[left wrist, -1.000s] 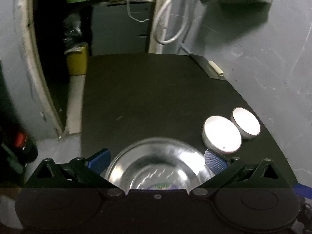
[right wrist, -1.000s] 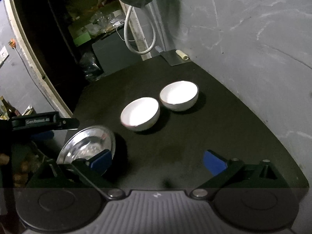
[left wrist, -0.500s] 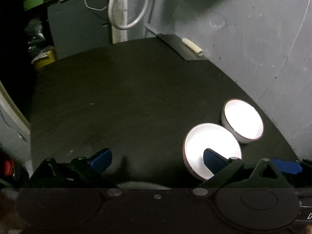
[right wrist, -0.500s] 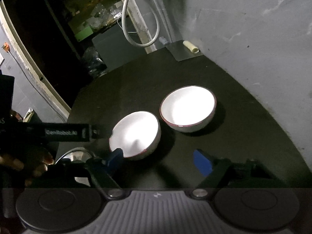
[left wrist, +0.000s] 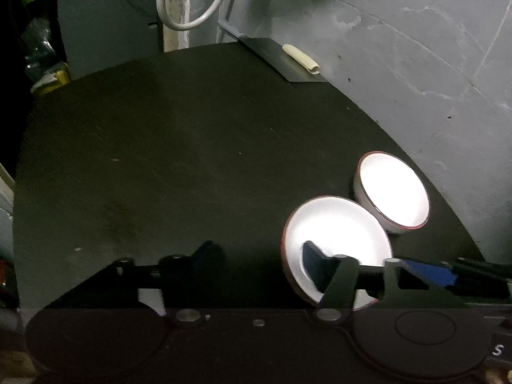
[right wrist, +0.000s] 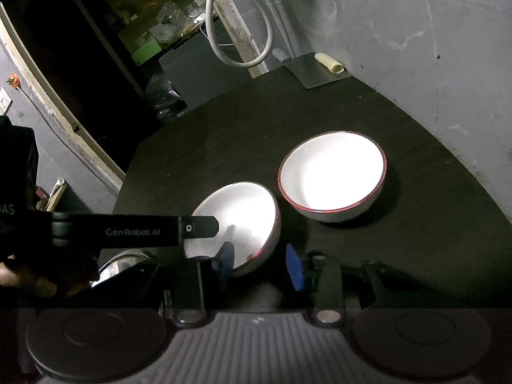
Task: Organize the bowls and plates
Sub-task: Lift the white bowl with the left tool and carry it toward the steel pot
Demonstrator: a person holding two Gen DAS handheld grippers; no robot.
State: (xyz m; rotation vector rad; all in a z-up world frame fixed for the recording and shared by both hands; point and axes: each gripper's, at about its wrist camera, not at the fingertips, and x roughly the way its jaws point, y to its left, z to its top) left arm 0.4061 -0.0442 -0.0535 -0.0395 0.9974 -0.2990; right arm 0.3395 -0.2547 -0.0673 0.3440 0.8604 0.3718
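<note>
Rim pinch by right tongs [right wrist: 260, 260] on near white bowl [right wrist: 236, 220] looks shallow, maybe slipping onto far bowl [right wrist: 332, 179]; left tongs [left wrist: 256, 257] wide, empty.

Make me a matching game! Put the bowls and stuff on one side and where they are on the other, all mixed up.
1. near bowl
2. far bowl
3. steel bowl
4. cream roll

A. on the grey sheet
B. upright by the wall
C. tilted, rim between the right gripper fingers
D. partly hidden by the left gripper

Pairs: 1-C, 2-B, 3-D, 4-A
</note>
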